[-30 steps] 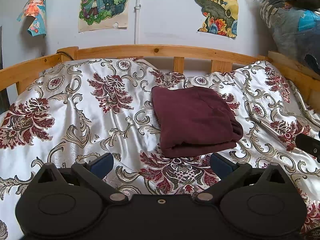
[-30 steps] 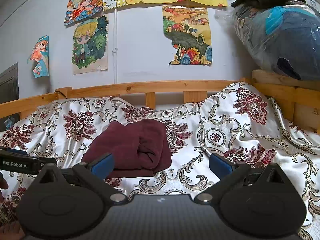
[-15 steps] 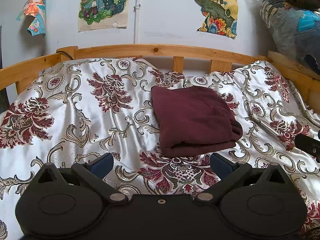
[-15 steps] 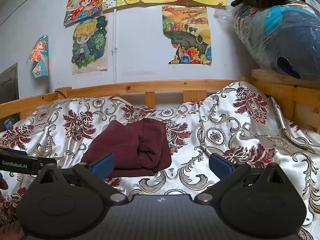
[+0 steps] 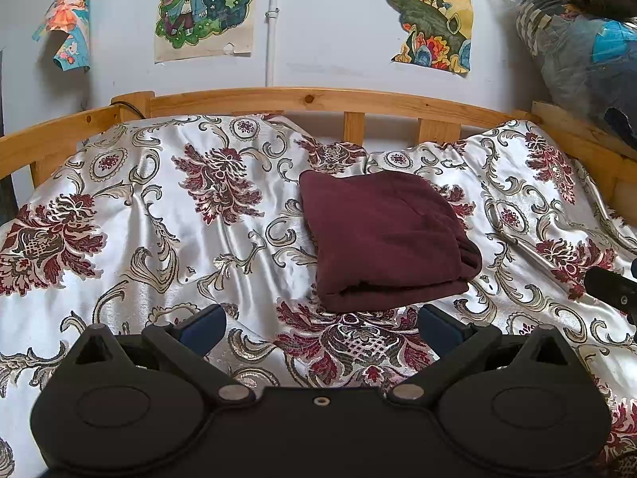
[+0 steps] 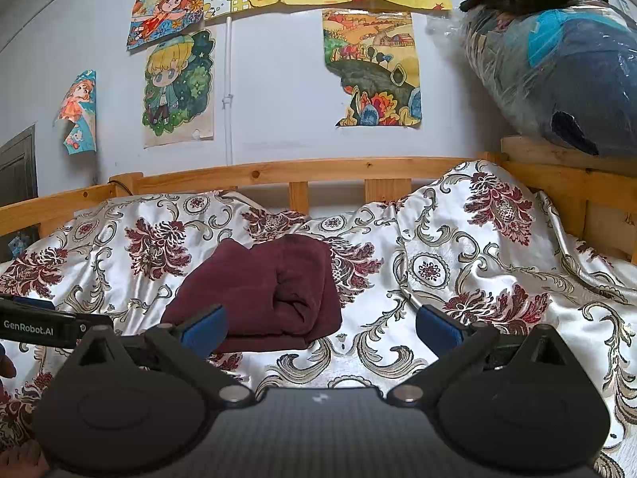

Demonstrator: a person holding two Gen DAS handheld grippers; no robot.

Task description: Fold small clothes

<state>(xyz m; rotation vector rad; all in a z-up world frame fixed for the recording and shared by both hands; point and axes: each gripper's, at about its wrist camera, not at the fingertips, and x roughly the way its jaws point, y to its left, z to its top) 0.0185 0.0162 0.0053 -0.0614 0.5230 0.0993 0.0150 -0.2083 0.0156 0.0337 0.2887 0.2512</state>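
Observation:
A folded maroon garment (image 5: 382, 239) lies on the floral satin bedspread (image 5: 159, 239), a compact rectangle with its open fold facing me. In the right wrist view the same garment (image 6: 266, 294) sits left of centre, thick rolled layers on its right side. My left gripper (image 5: 320, 324) hovers open just short of the garment's near edge, nothing between its blue pads. My right gripper (image 6: 320, 328) is open too, its left pad over the garment's near corner. The left gripper's body (image 6: 43, 324) shows at the far left there.
A wooden bed rail (image 5: 302, 99) runs along the far side and around both ends. Posters hang on the wall behind. A plastic-wrapped bundle (image 6: 557, 79) with dark cloth on top sits on the right shelf. The bedspread is rumpled at the right (image 6: 497, 239).
Almost nothing has moved. Both grippers stay open and hold their places, and the garment lies the same way.

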